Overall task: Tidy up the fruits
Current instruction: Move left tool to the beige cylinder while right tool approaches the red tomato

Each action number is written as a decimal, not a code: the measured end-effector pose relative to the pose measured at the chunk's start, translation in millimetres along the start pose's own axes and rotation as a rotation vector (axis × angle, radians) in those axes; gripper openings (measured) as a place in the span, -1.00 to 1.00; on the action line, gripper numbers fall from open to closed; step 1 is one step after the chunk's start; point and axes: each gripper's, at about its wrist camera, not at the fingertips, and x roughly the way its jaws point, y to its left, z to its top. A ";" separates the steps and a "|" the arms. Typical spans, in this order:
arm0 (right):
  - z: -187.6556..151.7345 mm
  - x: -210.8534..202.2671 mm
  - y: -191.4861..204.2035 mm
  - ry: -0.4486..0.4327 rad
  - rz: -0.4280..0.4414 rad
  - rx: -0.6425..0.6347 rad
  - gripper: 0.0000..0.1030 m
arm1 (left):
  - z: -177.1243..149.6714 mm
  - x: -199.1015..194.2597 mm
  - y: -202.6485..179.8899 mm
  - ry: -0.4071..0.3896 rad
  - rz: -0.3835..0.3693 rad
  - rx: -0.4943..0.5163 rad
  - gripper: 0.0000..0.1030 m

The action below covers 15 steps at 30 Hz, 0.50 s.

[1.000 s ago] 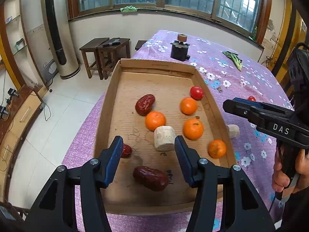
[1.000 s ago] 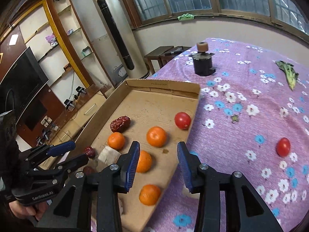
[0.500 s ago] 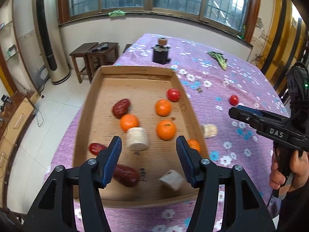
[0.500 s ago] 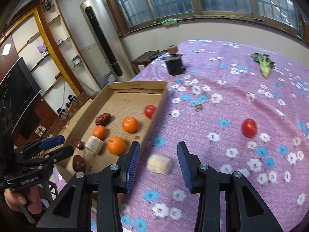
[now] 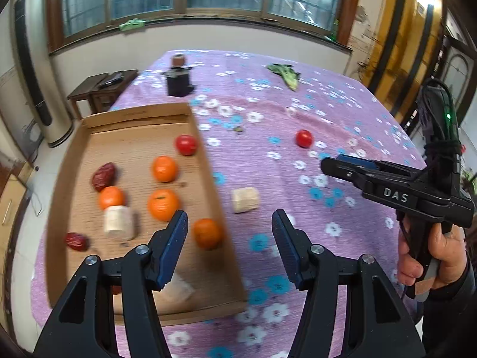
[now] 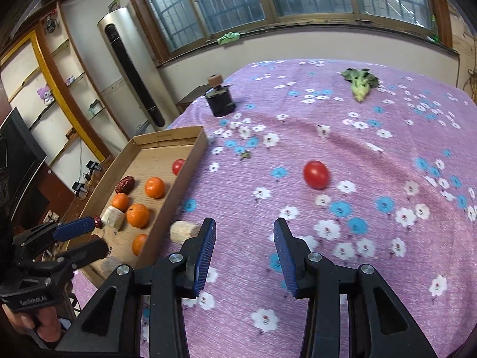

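Note:
A cardboard tray (image 5: 208, 161) on the purple flowered cloth holds several oranges (image 5: 163, 204), two red dates (image 5: 103, 176), a tomato (image 5: 186, 144) and two pale cylinder pieces (image 5: 118, 222). Another pale piece (image 5: 245, 199) (image 6: 182, 231) lies on the cloth just right of the tray. A loose red tomato (image 5: 304, 138) (image 6: 316, 174) sits farther right. My left gripper (image 5: 229, 223) (image 6: 98, 235) hangs open and empty above the tray's right wall. My right gripper (image 6: 244, 229) (image 5: 328, 164) is open and empty over the cloth, short of the loose tomato.
A black stand with a brown cap (image 5: 178, 79) (image 6: 220, 98) is at the far end of the table. A green leafy vegetable (image 5: 284, 73) (image 6: 360, 82) lies at the far right. Wooden stools (image 5: 101, 89) and a tall air conditioner (image 6: 134, 68) stand beyond the table's left edge.
Both grippers have moved right. The left has gone from mid-tray to the tray's right wall. The right has gone from the tray's edge out over the cloth, nearer the loose tomato.

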 end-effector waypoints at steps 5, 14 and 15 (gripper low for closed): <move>-2.2 -5.6 -14.0 -0.008 -0.011 0.022 -0.18 | 3.6 15.5 -27.7 0.029 -0.062 0.028 0.11; 2.1 -10.3 -42.7 -0.017 -0.031 0.059 -0.17 | 8.9 62.8 -38.6 0.114 -0.049 -0.020 0.11; 3.0 -9.2 -45.4 -0.016 -0.032 0.061 -0.15 | 9.2 67.8 -36.8 0.123 -0.045 -0.030 0.11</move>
